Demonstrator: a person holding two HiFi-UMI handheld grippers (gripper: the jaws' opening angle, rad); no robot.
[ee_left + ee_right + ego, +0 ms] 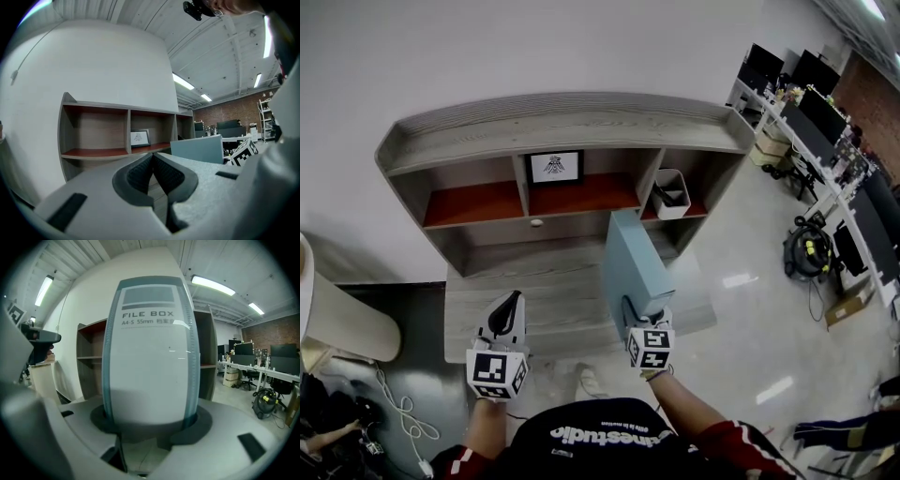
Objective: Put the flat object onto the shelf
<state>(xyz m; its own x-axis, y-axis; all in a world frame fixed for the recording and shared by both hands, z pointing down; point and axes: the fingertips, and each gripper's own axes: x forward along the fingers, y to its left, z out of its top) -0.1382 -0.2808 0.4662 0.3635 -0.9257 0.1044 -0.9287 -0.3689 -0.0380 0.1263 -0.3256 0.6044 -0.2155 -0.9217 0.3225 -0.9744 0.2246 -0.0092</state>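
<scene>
Two grippers: the right gripper clamps an upright file box marked "FILE BOX A4-S 55mm" at frame centre, before the shelf; the left gripper, jaws together, is empty. A framed picture and white bin sit in upper-centre compartments.

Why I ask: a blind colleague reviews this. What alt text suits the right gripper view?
The right claw grips an upright pale blue file box that fills the middle. Behind it stand a wooden shelf, a white wall and office desks at right.
</scene>
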